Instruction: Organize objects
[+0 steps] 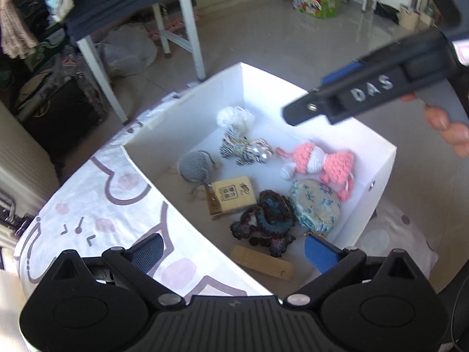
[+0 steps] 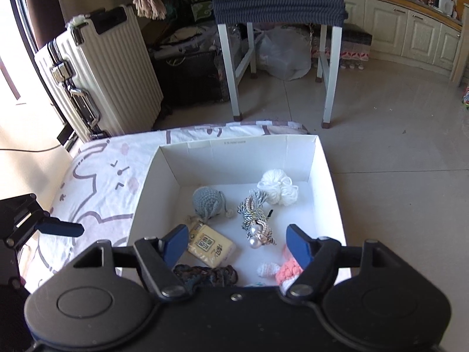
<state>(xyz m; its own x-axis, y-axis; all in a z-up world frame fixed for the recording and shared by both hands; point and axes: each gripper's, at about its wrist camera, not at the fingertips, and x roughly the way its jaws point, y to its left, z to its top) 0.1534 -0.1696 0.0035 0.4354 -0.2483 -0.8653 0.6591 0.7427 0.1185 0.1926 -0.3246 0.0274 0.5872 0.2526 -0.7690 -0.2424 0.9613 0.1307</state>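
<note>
Your white box (image 2: 328, 182) sits on the patterned sheet (image 2: 96, 176) and holds a grey knitted mouse (image 2: 208, 201), white yarn ball (image 2: 278, 186), striped pearl tie (image 2: 258, 220), small tan packet (image 2: 211, 245), dark crochet piece (image 1: 263, 223), pink knitted doll (image 1: 319, 164), floral pouch (image 1: 315, 206) and wooden block (image 1: 262, 262). Your left gripper (image 1: 231, 253) and right gripper (image 2: 237, 243) both hang above it, jaws apart and empty.

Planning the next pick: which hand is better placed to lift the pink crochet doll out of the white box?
Probably the right: its open tool hangs over the pink crochet doll, while the left tool sits at the box's opposite edge.
</note>
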